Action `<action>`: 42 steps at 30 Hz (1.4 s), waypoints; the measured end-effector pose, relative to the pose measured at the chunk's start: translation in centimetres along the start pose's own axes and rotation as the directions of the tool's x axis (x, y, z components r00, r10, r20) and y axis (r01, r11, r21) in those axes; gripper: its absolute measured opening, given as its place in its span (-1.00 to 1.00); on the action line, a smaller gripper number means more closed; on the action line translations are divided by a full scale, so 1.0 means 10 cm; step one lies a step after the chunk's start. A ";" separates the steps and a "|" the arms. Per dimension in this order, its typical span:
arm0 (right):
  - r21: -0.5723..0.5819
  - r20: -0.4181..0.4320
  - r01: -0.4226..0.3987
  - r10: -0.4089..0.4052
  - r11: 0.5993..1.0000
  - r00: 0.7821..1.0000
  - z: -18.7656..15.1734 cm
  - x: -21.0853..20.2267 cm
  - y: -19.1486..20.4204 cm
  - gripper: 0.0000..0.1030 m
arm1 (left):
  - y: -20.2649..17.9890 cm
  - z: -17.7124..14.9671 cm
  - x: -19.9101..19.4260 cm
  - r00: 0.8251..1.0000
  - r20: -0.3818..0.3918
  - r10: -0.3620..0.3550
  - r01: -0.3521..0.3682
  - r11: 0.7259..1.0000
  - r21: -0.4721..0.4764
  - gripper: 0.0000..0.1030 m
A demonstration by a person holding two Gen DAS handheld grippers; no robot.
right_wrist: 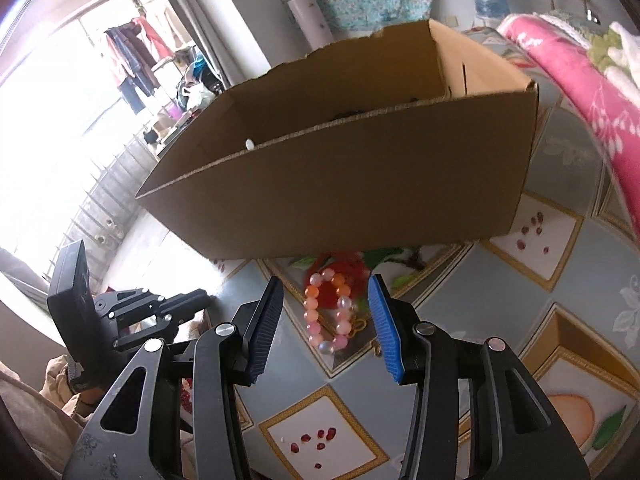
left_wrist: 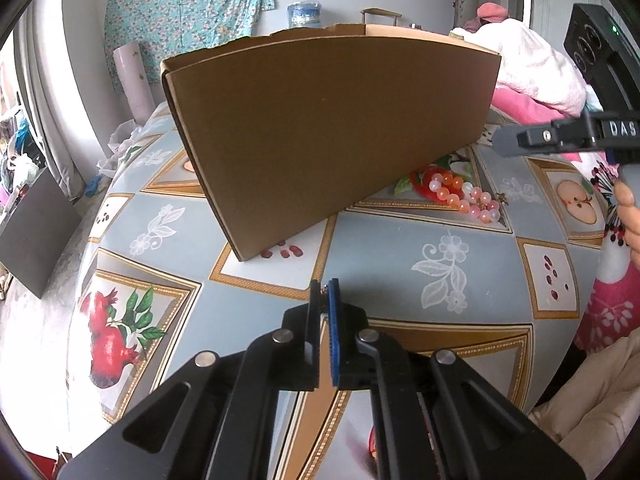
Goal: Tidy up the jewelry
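The right gripper [right_wrist: 326, 312] is held wide open around the bead bracelet [right_wrist: 329, 312], at 6 o'clock from the cardboard box [right_wrist: 360, 184]. The left gripper [left_wrist: 325, 292] is seen closed, empty.

white letters "das" – cut off – on the right gripper [left_wrist: 504, 145].

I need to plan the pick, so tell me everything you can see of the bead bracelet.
The bead bracelet is a closed loop of round, glossy beads in orange, pink and milky white. It lies flat on the patterned tablecloth, just in front of the cardboard box, seemingly apart from it. The open right gripper frames it; neither finger visibly touches it.
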State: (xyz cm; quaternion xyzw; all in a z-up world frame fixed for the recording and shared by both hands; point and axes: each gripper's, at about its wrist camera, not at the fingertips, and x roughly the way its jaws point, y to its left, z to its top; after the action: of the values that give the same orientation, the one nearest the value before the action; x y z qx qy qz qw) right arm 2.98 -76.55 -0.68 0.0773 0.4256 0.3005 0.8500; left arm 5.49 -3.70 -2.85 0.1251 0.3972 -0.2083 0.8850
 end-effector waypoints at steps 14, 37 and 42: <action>-0.178 -0.080 0.065 -0.080 0.982 0.994 -0.06 0.33 0.38 -0.25 | 0.00 0.01 0.03 1.000 0.009 -0.008 0.008 1.000 -0.009 -0.94; -0.193 -0.105 0.091 -0.113 0.977 0.988 -0.10 0.56 0.49 -0.86 | -0.01 0.02 0.02 1.000 0.012 -0.009 0.009 1.000 -0.012 -0.94; -0.196 -0.113 0.053 -0.076 0.979 0.991 -0.12 0.61 0.55 -0.86 | -0.01 0.02 0.02 1.000 0.012 -0.009 0.009 1.000 -0.012 -0.94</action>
State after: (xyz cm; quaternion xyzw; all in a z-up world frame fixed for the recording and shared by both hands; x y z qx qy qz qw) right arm 2.38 -68.75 -3.44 -0.0371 0.4470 0.3166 0.8358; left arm 5.73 -3.93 -2.91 0.1166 0.3937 -0.2108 0.8871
